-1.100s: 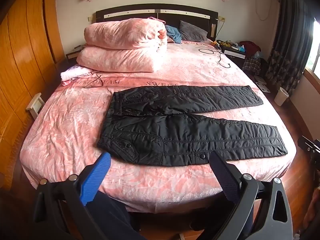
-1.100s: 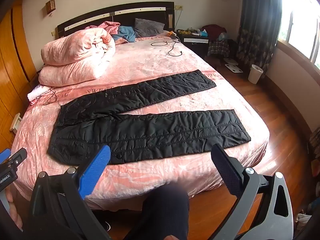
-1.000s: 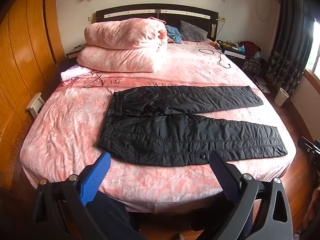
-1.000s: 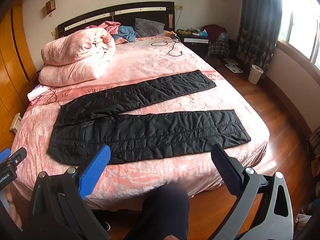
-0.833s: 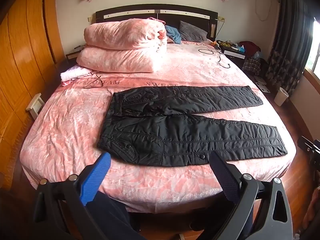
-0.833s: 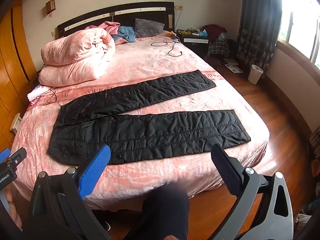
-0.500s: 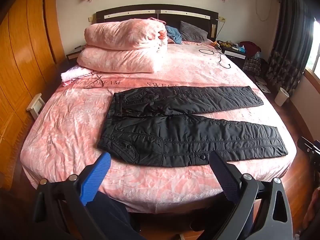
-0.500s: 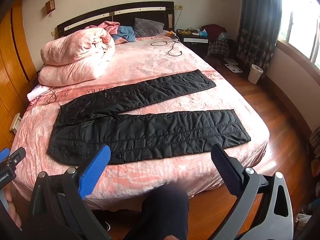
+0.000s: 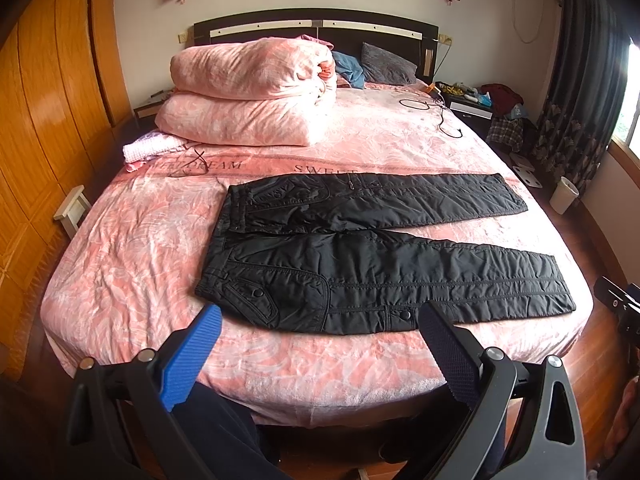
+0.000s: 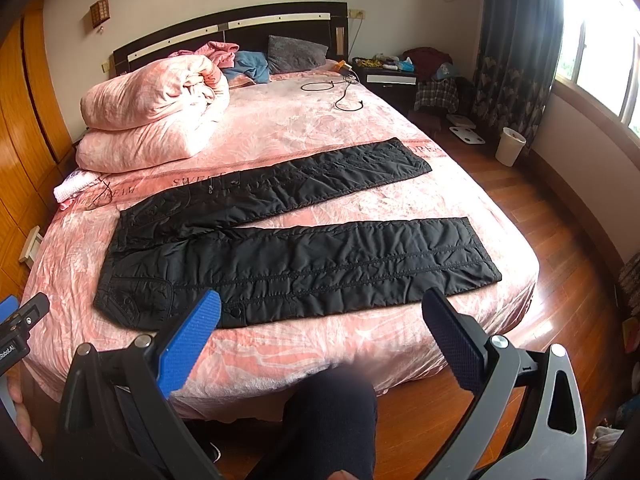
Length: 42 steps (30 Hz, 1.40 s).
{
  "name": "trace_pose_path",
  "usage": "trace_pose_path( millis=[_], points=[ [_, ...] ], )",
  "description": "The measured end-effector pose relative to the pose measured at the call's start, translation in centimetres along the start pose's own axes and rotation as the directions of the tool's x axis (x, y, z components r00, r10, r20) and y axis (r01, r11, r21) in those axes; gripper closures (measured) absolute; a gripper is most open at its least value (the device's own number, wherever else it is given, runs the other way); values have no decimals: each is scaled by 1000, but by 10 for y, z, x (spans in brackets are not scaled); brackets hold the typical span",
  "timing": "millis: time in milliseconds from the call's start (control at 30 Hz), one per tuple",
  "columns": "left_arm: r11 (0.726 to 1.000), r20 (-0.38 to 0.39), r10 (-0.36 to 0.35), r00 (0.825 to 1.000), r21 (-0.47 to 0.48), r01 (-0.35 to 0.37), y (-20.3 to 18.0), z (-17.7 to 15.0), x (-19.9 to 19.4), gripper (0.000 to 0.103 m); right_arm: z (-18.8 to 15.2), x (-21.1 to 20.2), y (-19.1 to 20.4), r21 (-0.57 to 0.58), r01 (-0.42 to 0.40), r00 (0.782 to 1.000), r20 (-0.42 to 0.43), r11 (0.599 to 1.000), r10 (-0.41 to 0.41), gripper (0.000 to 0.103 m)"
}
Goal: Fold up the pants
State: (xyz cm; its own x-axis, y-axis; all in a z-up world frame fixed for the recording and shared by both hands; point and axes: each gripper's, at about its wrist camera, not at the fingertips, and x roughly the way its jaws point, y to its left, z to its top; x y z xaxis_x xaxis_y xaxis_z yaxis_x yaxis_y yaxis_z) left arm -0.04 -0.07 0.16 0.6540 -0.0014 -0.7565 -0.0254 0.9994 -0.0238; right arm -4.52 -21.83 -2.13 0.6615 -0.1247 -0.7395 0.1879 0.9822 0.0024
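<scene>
Black quilted pants (image 9: 360,248) lie flat on the pink bed (image 9: 132,248), waist to the left, both legs spread apart and pointing right. They also show in the right wrist view (image 10: 288,248). My left gripper (image 9: 320,320) is open and empty, held off the bed's near edge in front of the waist and near leg. My right gripper (image 10: 320,312) is open and empty, also off the near edge, in front of the near leg. Neither touches the pants.
A rolled pink duvet (image 9: 248,96) and pillows sit at the head of the bed. A black cable (image 9: 440,116) lies on the far right of the bed. A wooden wardrobe (image 9: 44,120) stands left. A white bin (image 10: 510,146) and wood floor are to the right.
</scene>
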Motion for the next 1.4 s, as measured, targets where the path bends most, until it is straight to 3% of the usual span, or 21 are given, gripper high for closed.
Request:
trace_pose_path(
  millis=[1400],
  points=[
    [1000,3,8,1000,-5,-8,5,3,-2,4,-4,2,-1,4,3,1000,-2,1000,-3,2]
  ],
)
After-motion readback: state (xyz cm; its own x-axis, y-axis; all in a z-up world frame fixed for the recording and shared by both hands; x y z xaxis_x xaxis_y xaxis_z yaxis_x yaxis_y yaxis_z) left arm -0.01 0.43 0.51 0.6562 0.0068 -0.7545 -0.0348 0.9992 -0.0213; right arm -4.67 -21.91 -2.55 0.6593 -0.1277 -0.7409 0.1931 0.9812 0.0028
